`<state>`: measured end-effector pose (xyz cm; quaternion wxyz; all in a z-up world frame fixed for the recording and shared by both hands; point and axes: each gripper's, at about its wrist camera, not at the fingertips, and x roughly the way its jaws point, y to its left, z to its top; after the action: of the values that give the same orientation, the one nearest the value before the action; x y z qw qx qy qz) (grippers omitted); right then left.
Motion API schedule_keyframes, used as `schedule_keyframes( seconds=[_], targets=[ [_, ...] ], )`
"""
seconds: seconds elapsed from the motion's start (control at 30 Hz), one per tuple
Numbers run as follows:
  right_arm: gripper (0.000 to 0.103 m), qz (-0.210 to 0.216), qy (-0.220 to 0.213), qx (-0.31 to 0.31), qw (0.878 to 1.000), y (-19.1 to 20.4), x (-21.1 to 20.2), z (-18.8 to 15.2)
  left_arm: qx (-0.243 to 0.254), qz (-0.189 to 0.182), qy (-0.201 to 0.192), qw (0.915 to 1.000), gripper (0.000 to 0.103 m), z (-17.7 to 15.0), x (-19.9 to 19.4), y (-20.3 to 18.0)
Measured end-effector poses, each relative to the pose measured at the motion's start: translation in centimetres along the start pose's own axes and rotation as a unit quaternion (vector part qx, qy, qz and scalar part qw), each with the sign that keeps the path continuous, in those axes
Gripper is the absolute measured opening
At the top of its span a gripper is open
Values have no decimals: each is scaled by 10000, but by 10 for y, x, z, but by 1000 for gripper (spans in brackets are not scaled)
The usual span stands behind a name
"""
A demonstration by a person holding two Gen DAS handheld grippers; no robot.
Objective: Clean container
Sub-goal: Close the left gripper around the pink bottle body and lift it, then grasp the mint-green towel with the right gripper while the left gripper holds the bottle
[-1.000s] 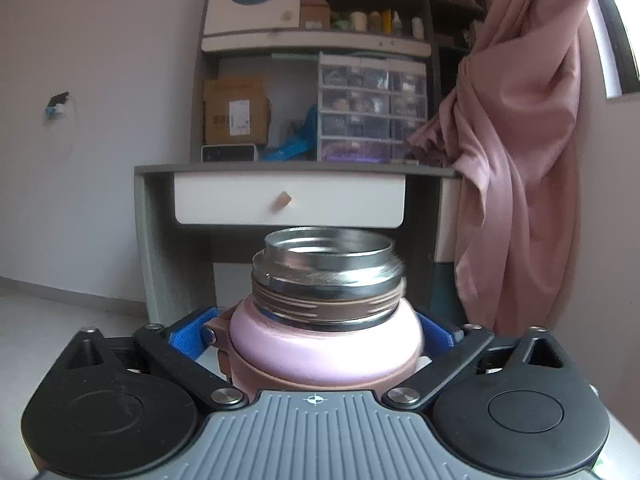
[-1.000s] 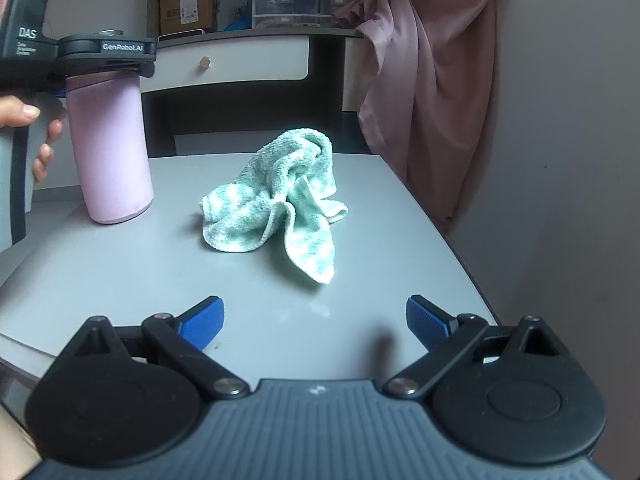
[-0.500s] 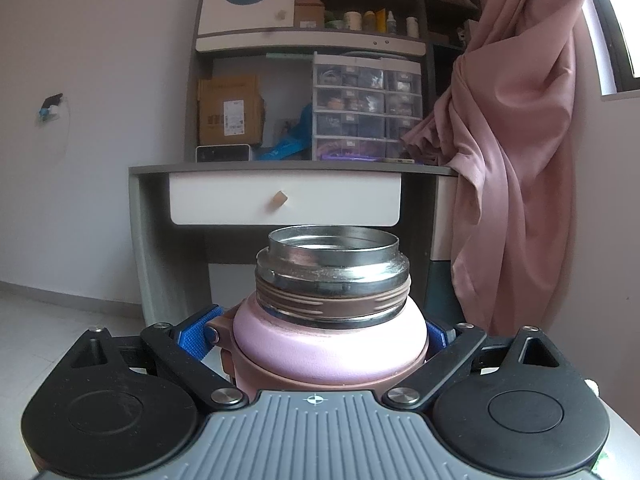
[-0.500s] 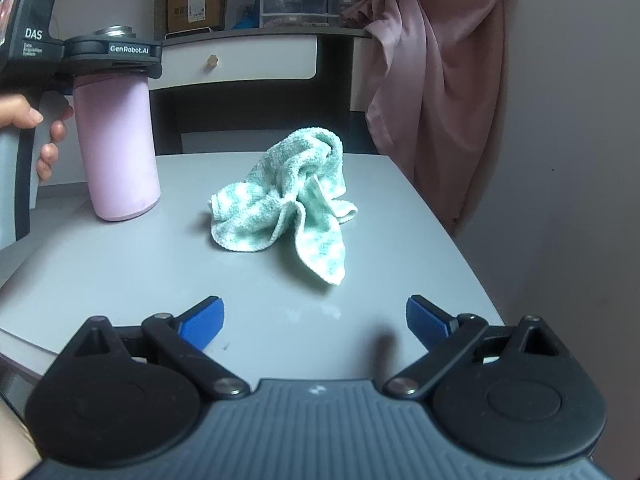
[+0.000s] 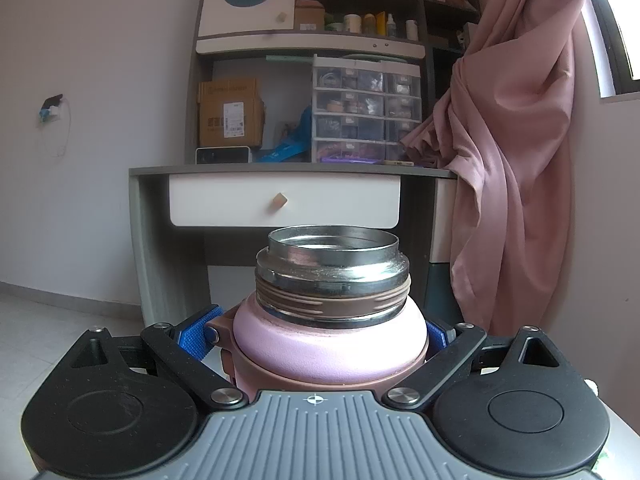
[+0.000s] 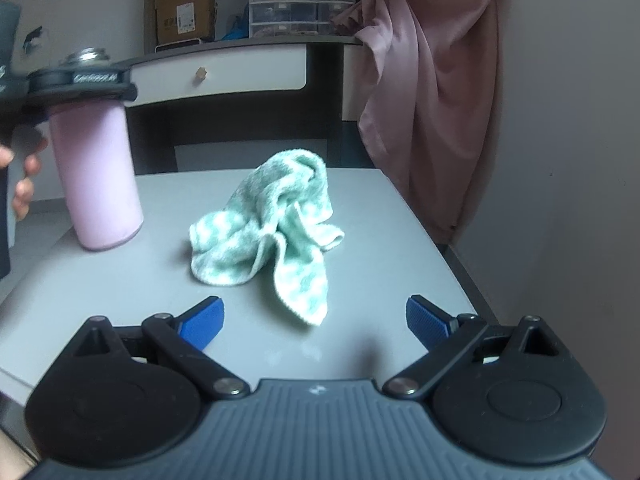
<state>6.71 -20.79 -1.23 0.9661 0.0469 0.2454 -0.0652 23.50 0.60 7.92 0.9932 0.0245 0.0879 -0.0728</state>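
Note:
A pink bottle (image 5: 328, 344) with an open steel neck stands upright, lid off. My left gripper (image 5: 320, 334) is shut on its shoulder, blue pads on both sides. In the right wrist view the same bottle (image 6: 100, 184) stands at the table's left with the left gripper (image 6: 80, 80) around its top. A crumpled green and white cloth (image 6: 276, 228) lies on the grey table (image 6: 120, 296) just beyond my right gripper (image 6: 314, 316), which is open and empty, low over the table.
A desk with a white drawer (image 5: 284, 200) and shelves with boxes stands behind the table. A pink curtain (image 6: 432, 92) hangs at the right, next to the wall. The table's right edge (image 6: 460, 268) runs close to the wall.
The right gripper has moved forward, closer to the cloth. The left gripper keeps its hold on the bottle, which stays on the table.

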Motion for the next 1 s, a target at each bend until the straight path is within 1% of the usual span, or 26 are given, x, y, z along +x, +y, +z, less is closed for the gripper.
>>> schedule_keyframes(
  seconds=[0.1, 0.43, 0.7, 1.0],
  targets=[
    [98, 52, 1, 101, 9999, -3, 7, 6, -2, 0, -6, 10000, 96, 0, 0, 0],
    [98, 133, -93, -201, 9997, 8, 25, 17, -41, -68, 2, 10000, 96, 0, 1, 5],
    [98, 229, -136, -277, 9993, 8, 38, 25, -31, -77, 0, 10000, 96, -1, 1, 6],
    [98, 361, -106, -204, 9991, 8, 53, 32, -11, -62, 2, 10000, 96, -5, 0, 4]
  ],
)
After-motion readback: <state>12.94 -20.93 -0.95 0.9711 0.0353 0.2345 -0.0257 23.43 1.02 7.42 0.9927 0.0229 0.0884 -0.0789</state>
